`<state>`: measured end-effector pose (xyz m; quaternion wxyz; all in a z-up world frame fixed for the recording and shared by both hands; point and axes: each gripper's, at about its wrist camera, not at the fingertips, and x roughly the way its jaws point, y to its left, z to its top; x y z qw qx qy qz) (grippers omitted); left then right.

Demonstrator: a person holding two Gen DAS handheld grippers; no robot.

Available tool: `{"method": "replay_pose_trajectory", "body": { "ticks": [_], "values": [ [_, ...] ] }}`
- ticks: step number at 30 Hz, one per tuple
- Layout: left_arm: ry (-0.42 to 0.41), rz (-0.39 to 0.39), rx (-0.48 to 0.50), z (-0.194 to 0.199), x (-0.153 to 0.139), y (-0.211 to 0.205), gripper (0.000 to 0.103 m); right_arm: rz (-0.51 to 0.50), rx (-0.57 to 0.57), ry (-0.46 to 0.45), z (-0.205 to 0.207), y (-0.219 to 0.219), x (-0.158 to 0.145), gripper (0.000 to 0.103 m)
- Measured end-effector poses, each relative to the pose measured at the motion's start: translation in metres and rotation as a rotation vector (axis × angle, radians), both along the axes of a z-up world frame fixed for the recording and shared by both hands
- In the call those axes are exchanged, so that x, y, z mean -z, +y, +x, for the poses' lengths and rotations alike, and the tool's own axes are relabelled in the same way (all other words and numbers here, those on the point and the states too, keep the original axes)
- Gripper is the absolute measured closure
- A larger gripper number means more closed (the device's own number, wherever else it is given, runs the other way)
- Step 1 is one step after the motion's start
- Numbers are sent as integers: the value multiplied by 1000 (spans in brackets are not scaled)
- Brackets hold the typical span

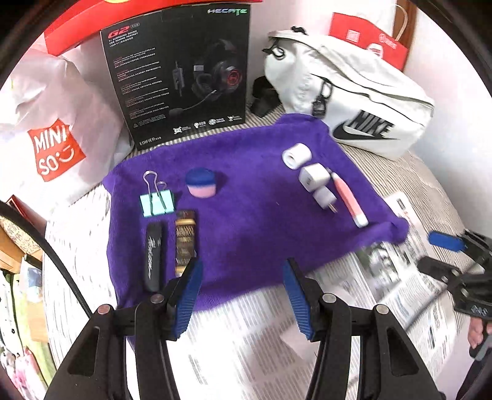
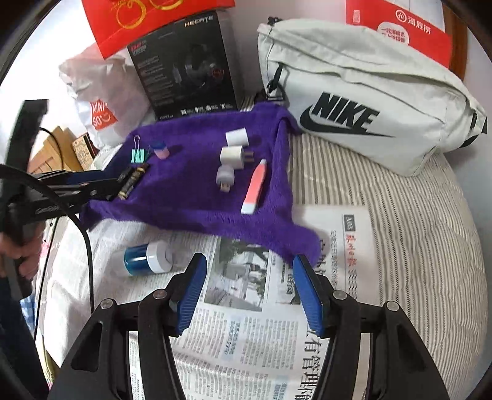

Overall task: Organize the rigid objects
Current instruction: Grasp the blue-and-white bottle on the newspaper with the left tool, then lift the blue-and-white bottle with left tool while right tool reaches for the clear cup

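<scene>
A purple cloth (image 1: 246,197) (image 2: 196,190) lies on newspaper. On its left lie a teal binder clip (image 1: 156,201) (image 2: 137,154), a blue-pink round eraser (image 1: 200,182) (image 2: 160,149), a black lighter (image 1: 153,257) and a brown-gold lighter (image 1: 185,241) (image 2: 132,181). On its right lie two white plug adapters (image 1: 297,156) (image 1: 314,177) (image 2: 236,137) (image 2: 234,157), a small USB light (image 1: 325,198) (image 2: 226,176) and a pink-white tube (image 1: 349,200) (image 2: 254,187). A blue-white bottle (image 2: 147,258) lies on the newspaper. My left gripper (image 1: 243,270) is open at the cloth's near edge. My right gripper (image 2: 249,267) is open above the newspaper.
A black headset box (image 1: 178,70) (image 2: 187,64), a white Miniso bag (image 1: 52,123) (image 2: 98,101), a white Nike bag (image 1: 353,98) (image 2: 363,92) and red boxes (image 1: 369,40) (image 2: 399,27) stand behind the cloth. Newspaper (image 2: 252,323) covers the striped bedding (image 2: 415,246).
</scene>
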<state>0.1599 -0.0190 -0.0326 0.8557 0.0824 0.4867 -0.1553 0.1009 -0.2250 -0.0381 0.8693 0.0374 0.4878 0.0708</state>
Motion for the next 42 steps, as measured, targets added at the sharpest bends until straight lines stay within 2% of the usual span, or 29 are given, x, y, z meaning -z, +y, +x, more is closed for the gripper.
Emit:
{"method": "replay_pose_trajectory", "body": {
  "ticks": [3, 7, 11, 22, 24, 26, 29, 34, 36, 42],
  "values": [
    [6, -8, 3, -15, 3, 1, 47, -7, -8, 16, -2, 4, 3, 45],
    [7, -13, 59, -30, 7, -7, 42, -26, -17, 21, -3, 8, 2, 45],
    [39, -68, 125, -36, 17, -14, 41, -43, -17, 20, -5, 9, -1, 45],
    [85, 58, 314, -36, 60, -51, 41, -81, 35, 44, -13, -13, 4, 45],
    [87, 71, 337, -38, 65, -56, 46, -83, 44, 55, -12, -16, 8, 45],
    [81, 86, 328, -39, 68, -58, 55, -80, 53, 65, -11, -19, 11, 45],
    [108, 34, 276, -37, 65, -47, 60, -79, 53, 71, -9, -21, 14, 45],
    [121, -31, 120, -44, 60, 2, 62, -75, 43, 76, -7, -18, 15, 45],
    [130, -46, 86, -45, 62, 15, 62, -72, 28, 80, -5, -14, 17, 45],
    [131, -32, 103, -41, 67, 13, 62, -65, -7, 98, 0, 0, 24, 45]
  ]
}}
